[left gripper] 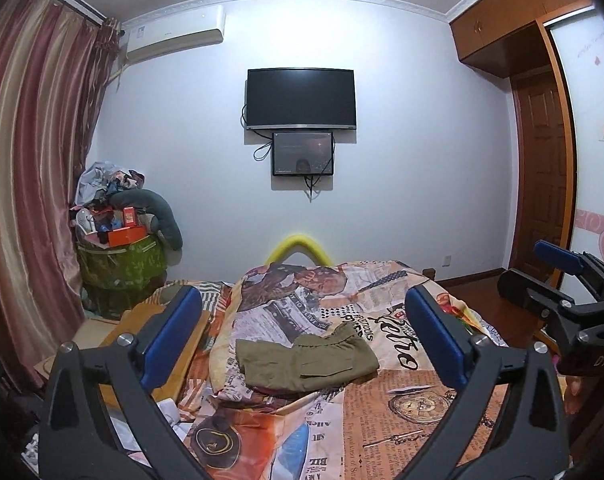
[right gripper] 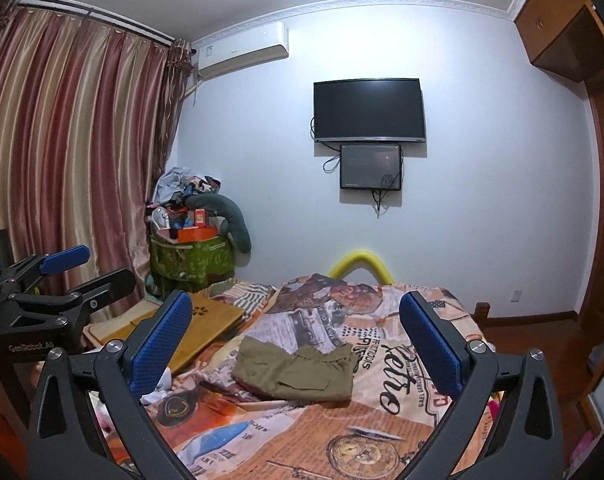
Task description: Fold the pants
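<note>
we've got the bed [left gripper: 402, 400] with its lumpy quilt, pants [left gripper: 308, 362] sitting mid-bed, look folded already. left gripper [left gripper: 302, 336] and right gripper [right gripper: 298, 340] both spread wide, holding nothing. could snag the quilt if we regrab.

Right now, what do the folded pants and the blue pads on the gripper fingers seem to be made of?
The pants look like matte olive woven cloth, likely cotton: soft creases, a gathered waistband and a stitched flap pocket show. The blue pads on the right gripper look like rubber or soft plastic, with a fine dotted grip texture; which of the two is unclear.
</note>
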Tool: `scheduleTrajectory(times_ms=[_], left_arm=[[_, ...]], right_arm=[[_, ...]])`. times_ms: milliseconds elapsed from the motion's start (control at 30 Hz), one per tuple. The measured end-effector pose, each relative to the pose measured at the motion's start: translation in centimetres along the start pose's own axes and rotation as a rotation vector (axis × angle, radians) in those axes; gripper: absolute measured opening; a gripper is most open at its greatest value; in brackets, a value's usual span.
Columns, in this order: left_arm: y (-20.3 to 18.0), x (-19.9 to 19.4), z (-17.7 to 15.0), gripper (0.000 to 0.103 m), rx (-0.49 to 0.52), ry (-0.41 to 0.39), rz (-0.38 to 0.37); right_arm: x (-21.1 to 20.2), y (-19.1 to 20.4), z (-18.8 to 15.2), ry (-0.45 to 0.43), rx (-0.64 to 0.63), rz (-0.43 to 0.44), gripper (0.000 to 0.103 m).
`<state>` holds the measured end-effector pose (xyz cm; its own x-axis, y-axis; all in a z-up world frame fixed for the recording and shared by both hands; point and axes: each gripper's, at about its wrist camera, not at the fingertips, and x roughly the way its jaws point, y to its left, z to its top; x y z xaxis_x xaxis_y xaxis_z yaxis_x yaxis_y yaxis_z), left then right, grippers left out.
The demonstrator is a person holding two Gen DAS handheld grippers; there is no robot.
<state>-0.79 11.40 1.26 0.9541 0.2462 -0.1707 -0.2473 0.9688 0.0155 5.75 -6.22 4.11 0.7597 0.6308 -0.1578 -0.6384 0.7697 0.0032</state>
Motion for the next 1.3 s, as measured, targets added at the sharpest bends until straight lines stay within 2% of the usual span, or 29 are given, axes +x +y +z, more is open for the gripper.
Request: scheduleTrajectory(times_ms=[1300], left_arm=[[-0.9, 1.8, -1.0, 0.103, -0.012, 0.042, -0.028]], right_arm=[[-1.0, 0.0, -0.6, 0.019, 0.029, -0.012, 0.103]])
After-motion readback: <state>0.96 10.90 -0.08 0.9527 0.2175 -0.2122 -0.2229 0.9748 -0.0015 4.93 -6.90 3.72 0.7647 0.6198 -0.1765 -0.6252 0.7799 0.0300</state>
